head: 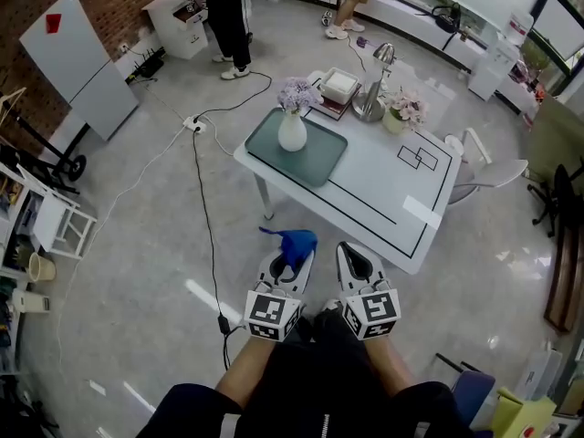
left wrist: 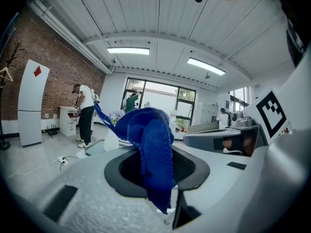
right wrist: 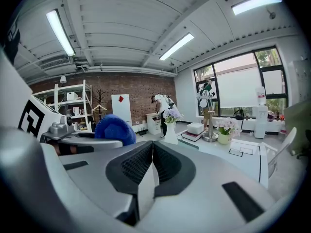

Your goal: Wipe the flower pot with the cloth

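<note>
A blue cloth (head: 294, 243) hangs bunched from my left gripper (head: 290, 261), which is shut on it; in the left gripper view the cloth (left wrist: 153, 149) fills the gap between the jaws. My right gripper (head: 354, 261) is shut and holds nothing; its jaws meet in the right gripper view (right wrist: 151, 164). Both grippers are held close to my body, short of the white table (head: 383, 190). A small pot of pink flowers (head: 400, 115) stands at the table's far side. A white vase with purple flowers (head: 292, 128) stands on a green tray (head: 319, 161).
A stack of books (head: 338, 89) and a metal lamp (head: 372, 94) stand at the table's far edge. A white chair (head: 493, 173) is at the right end. A black cable (head: 205, 217) runs across the floor on the left. Two people stand beyond the table.
</note>
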Action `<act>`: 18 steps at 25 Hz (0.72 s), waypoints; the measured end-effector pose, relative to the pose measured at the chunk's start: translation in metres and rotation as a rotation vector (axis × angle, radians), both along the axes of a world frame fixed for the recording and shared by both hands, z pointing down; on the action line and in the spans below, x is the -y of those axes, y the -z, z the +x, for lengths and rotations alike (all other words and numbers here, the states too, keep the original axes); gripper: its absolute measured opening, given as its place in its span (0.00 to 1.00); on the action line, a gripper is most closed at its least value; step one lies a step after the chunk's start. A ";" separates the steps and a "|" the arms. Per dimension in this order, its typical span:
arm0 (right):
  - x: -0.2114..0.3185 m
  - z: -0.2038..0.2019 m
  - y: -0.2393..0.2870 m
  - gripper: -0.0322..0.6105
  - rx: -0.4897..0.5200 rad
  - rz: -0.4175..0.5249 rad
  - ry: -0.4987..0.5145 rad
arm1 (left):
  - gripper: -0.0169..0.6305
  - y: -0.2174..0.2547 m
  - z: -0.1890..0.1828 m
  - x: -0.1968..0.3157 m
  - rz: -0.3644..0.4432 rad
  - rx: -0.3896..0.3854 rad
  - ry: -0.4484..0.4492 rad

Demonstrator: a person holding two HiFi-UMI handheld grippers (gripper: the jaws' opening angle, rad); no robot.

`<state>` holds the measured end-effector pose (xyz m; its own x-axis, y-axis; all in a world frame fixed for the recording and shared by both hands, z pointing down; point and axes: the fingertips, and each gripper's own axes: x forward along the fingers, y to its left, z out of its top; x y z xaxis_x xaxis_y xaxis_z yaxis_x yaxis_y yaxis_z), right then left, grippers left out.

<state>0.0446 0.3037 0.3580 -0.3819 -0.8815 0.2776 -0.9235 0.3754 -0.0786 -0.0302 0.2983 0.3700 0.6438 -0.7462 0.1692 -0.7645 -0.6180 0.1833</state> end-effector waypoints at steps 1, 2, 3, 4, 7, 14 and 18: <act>0.002 -0.002 0.000 0.06 -0.001 0.001 0.001 | 0.21 -0.001 -0.002 0.003 -0.002 -0.001 0.001; 0.005 -0.004 0.000 0.06 -0.003 0.002 0.001 | 0.21 -0.003 -0.004 0.007 -0.002 -0.003 0.001; 0.008 -0.005 0.000 0.06 -0.005 0.003 0.000 | 0.21 -0.004 -0.005 0.011 -0.003 -0.004 0.001; 0.012 -0.005 -0.001 0.06 -0.006 0.003 -0.001 | 0.21 -0.005 -0.006 0.016 -0.004 -0.004 0.000; 0.024 -0.003 -0.003 0.06 -0.003 0.000 -0.003 | 0.21 -0.008 -0.005 0.031 -0.009 0.002 -0.002; 0.087 0.001 -0.016 0.06 0.024 -0.021 0.014 | 0.21 -0.015 0.000 0.090 -0.010 0.027 0.009; 0.146 -0.001 -0.026 0.06 0.029 -0.033 0.052 | 0.21 -0.024 0.001 0.142 -0.010 0.030 0.015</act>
<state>0.0435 0.1572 0.3837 -0.4351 -0.8510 0.2942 -0.9001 0.4192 -0.1185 -0.0289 0.1567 0.3936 0.6270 -0.7541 0.1955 -0.7790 -0.6045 0.1666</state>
